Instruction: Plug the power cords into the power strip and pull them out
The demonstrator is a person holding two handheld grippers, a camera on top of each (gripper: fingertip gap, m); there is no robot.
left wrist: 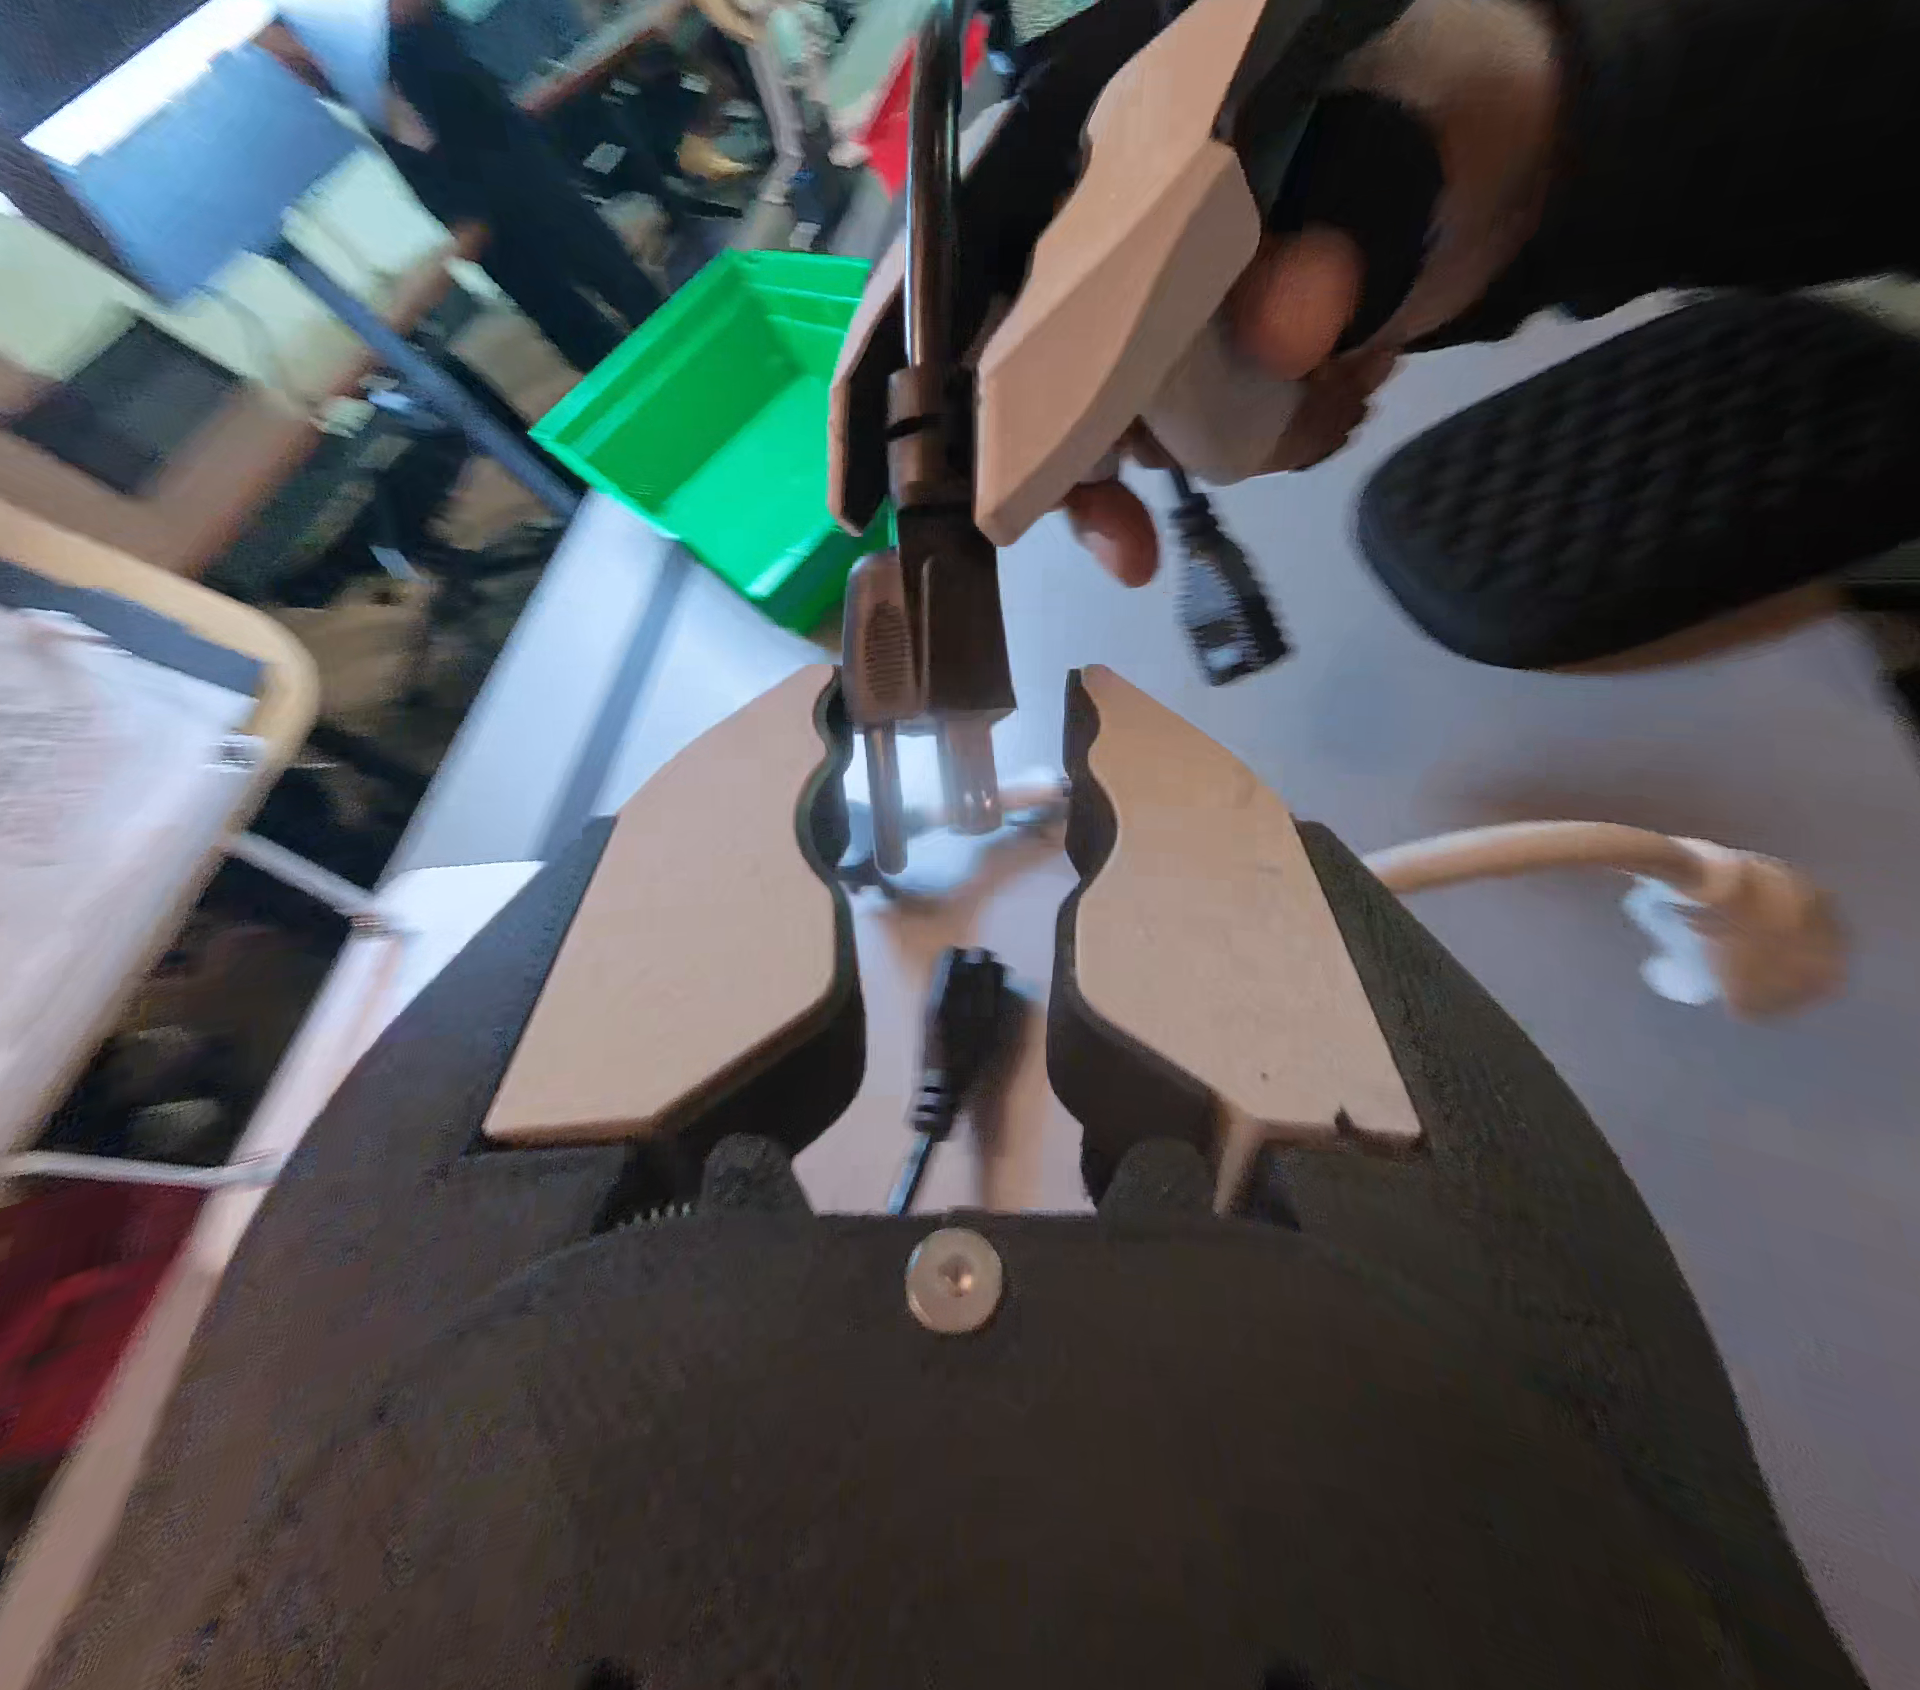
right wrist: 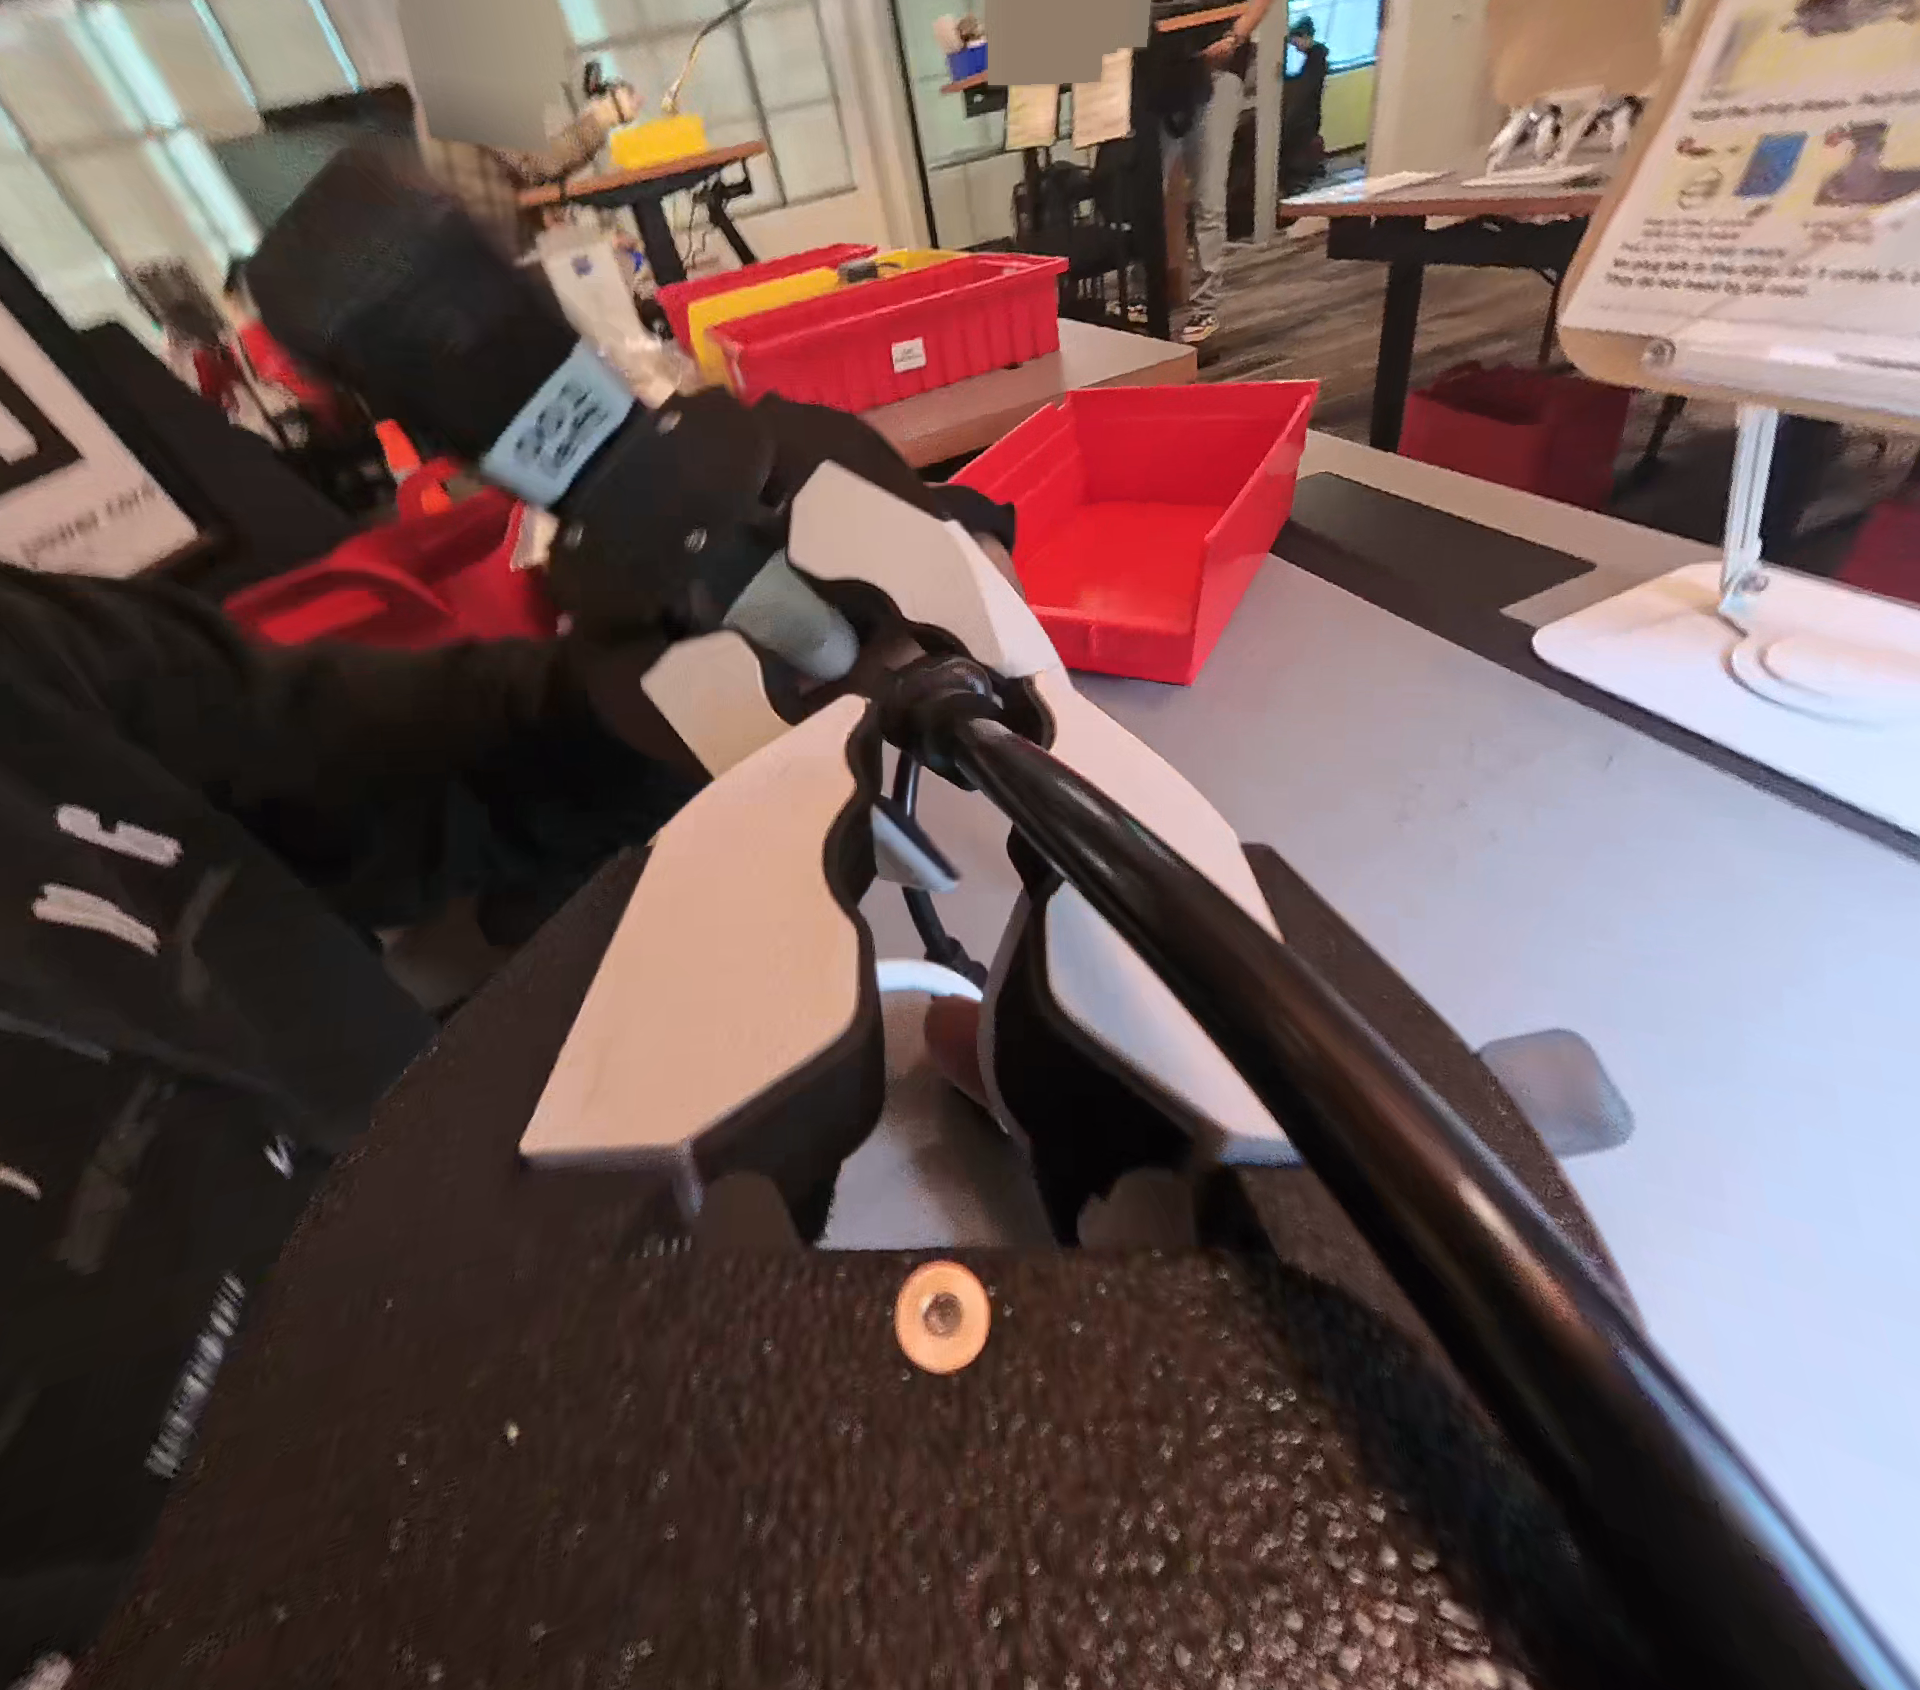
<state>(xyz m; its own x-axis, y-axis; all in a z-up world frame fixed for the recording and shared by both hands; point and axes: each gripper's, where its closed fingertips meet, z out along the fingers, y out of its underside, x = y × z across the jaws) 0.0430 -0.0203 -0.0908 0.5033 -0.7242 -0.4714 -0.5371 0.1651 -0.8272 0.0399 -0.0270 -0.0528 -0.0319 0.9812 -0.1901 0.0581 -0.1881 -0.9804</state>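
Note:
My right gripper (right wrist: 951, 726) is shut on a black three-prong power plug (right wrist: 935, 695) at its strain relief. Its black cord (right wrist: 1299, 1038) runs back over the right finger. In the left wrist view the right gripper (left wrist: 925, 518) comes down from above and holds the plug (left wrist: 956, 632) upright, prongs pointing down. My left gripper (left wrist: 956, 705) is open. The prongs hang between its tips, close to the left fingertip (left wrist: 821, 705), with a clear gap to the right one. The left gripper's fingers (right wrist: 894, 549) also show just beyond the plug in the right wrist view. I cannot make out the power strip.
The grey table (right wrist: 1455, 809) carries a green bin (left wrist: 727, 393), a red bin (right wrist: 1143, 539), a beige cord end (left wrist: 1714, 913) and a small black connector (left wrist: 961, 996). Another black connector (left wrist: 1226, 601) dangles by the hand. A sign stand's white base (right wrist: 1766, 653) sits at the right. Less than 4 cm separates the two grippers' tips.

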